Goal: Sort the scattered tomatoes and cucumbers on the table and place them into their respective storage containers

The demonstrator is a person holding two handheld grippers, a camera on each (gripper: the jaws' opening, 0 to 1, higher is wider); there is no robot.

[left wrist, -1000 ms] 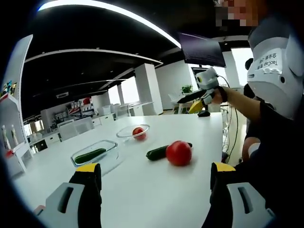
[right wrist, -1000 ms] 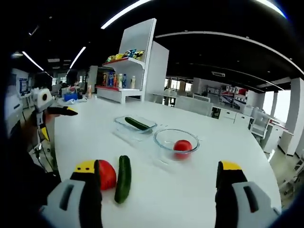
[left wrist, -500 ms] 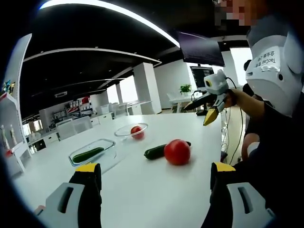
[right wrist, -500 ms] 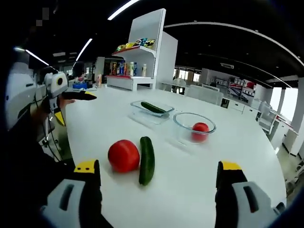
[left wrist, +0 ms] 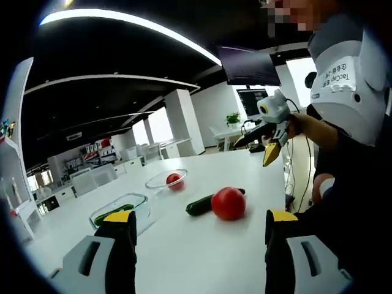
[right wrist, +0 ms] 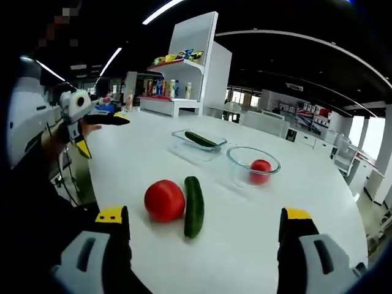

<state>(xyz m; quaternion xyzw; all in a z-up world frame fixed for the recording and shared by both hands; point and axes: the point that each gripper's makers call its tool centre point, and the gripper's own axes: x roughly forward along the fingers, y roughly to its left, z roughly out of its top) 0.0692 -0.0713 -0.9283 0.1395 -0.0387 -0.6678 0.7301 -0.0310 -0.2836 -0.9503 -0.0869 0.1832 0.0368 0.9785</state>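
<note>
Grey hand-held gripper (left wrist: 195, 231), yellow-tipped black jaws

A large open office stretches behind the long white surface (right wrist: 257, 214). Curved strip lights (left wrist: 135, 24) run across the dark ceiling (left wrist: 110, 61). A tall white shelf unit (right wrist: 193, 70) holds colourful packets and bottles. White square pillars (left wrist: 182, 119), bright windows (left wrist: 160, 124) and rows of white desks and chairs (left wrist: 98, 177) fill the far side.

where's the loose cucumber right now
In the right gripper view the loose cucumber lies on the table, touching the right side of the loose tomato, nearer than the bowl.
</note>
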